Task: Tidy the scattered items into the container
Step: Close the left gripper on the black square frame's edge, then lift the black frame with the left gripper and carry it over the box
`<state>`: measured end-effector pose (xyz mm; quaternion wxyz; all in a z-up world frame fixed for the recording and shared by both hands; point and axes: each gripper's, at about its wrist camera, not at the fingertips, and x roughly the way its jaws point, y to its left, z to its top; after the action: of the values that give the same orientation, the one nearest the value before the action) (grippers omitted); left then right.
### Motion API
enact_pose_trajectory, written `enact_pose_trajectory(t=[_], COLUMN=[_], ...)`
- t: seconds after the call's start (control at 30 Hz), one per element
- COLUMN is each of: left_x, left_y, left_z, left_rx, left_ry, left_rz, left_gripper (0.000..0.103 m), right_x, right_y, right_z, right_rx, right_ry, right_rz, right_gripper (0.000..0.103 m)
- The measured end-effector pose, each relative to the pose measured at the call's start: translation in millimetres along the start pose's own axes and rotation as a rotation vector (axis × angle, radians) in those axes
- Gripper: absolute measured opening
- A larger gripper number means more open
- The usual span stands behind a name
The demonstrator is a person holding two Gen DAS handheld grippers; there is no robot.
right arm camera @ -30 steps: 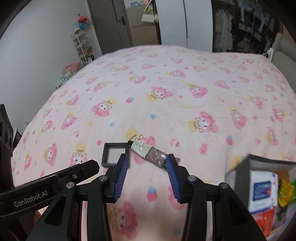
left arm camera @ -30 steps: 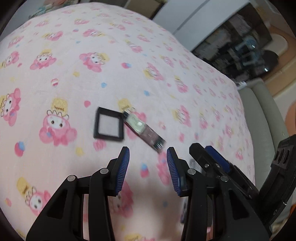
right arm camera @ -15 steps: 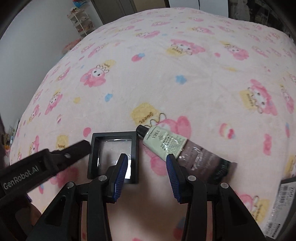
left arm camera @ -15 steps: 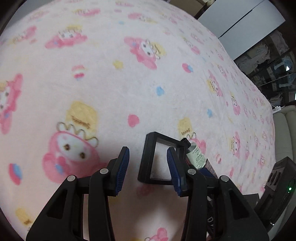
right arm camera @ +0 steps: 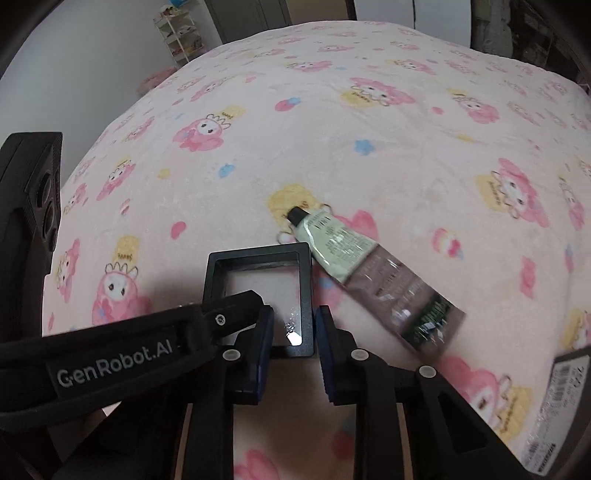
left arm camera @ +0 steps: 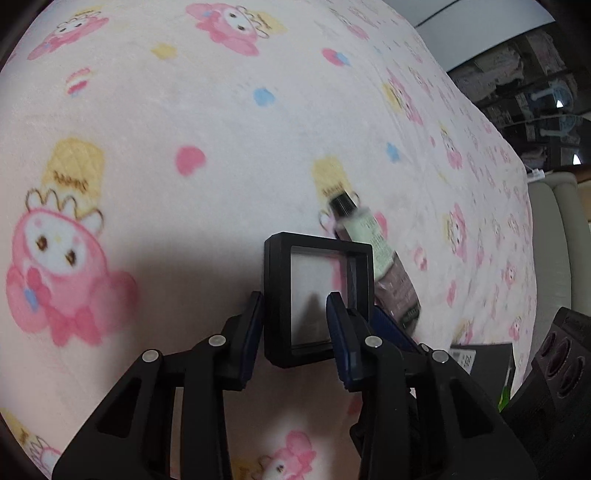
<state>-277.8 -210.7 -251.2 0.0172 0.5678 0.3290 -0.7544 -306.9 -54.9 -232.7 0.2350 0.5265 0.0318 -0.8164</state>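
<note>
A black square frame case (left arm camera: pixel 317 295) with a clear middle lies on the pink blanket; it also shows in the right wrist view (right arm camera: pixel 264 291). A green-and-brown cream tube (left arm camera: pixel 376 258) lies touching its far right corner, also seen in the right wrist view (right arm camera: pixel 369 273). My left gripper (left arm camera: pixel 295 325) has its jaws closed in on the frame's left side. My right gripper (right arm camera: pixel 293 332) has its jaws closed in on the frame's right side. The container's dark corner (right arm camera: pixel 569 373) shows at the lower right.
The pink cartoon-print blanket (right arm camera: pixel 369 110) covers the whole bed. A beige sofa (left arm camera: pixel 557 240) stands past the bed's right edge. White shelves (right arm camera: pixel 181 33) and a wall stand beyond the far left edge.
Both grippers moved down and forward onto the black frame and narrowed their jaws around its opposite sides. The tube now lies blurred beside it.
</note>
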Motion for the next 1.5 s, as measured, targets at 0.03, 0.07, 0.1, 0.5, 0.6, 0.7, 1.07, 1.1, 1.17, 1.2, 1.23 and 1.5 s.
enact_pose_trajectory(t=[0.03, 0.07, 0.1, 0.5, 0.6, 0.7, 1.07, 1.1, 1.17, 1.2, 1.23, 1.5], left_x=[1, 4, 7, 22, 22, 18, 4, 3, 3, 3, 5, 13], left_y=[-6, -11, -16, -48, -56, -60, -53, -53, -55, -56, -56, -56], left_z=[-4, -11, -17, -102, -120, -138, -152, -151, -151, -151, -150, -138], left_rx=[0.018, 0.036, 0.050, 0.140, 0.157, 0.177, 0.138, 0.135, 0.141, 0.142, 0.142, 0.122], left_ry=[0.014, 0.036, 0.061, 0.259, 0.272, 0.281, 0.257, 0.249, 0.237, 0.235, 0.234, 0.223], left_rz=[0.002, 0.003, 0.004, -0.025, -0.014, -0.002, 0.016, 0.024, 0.030, 0.027, 0.021, 0.007], left_gripper=[0.033, 0.033, 0.034, 0.034, 0.035, 0.035, 0.035, 0.035, 0.035, 0.035, 0.035, 0.036], right_x=[-4, -9, -14, -64, -70, -79, -100, -101, -101, -100, -97, -89], right_y=[-4, -8, -13, -41, -38, -37, -40, -40, -40, -39, -37, -37], right_z=[-4, -10, -16, -97, -110, -125, -165, -166, -164, -163, -162, -161], right_rx=[0.004, 0.010, 0.015, 0.089, 0.103, 0.109, 0.092, 0.092, 0.087, 0.081, 0.070, 0.063], right_ry=[0.002, 0.003, 0.004, 0.042, 0.049, 0.055, 0.069, 0.064, 0.056, 0.052, 0.048, 0.050], right_rz=[-0.012, -0.027, -0.039, -0.102, -0.099, -0.096, -0.029, -0.022, -0.005, 0.001, 0.003, 0.096], right_gripper=[0.021, 0.021, 0.021, 0.021, 0.021, 0.021, 0.021, 0.021, 0.021, 0.021, 0.021, 0.024])
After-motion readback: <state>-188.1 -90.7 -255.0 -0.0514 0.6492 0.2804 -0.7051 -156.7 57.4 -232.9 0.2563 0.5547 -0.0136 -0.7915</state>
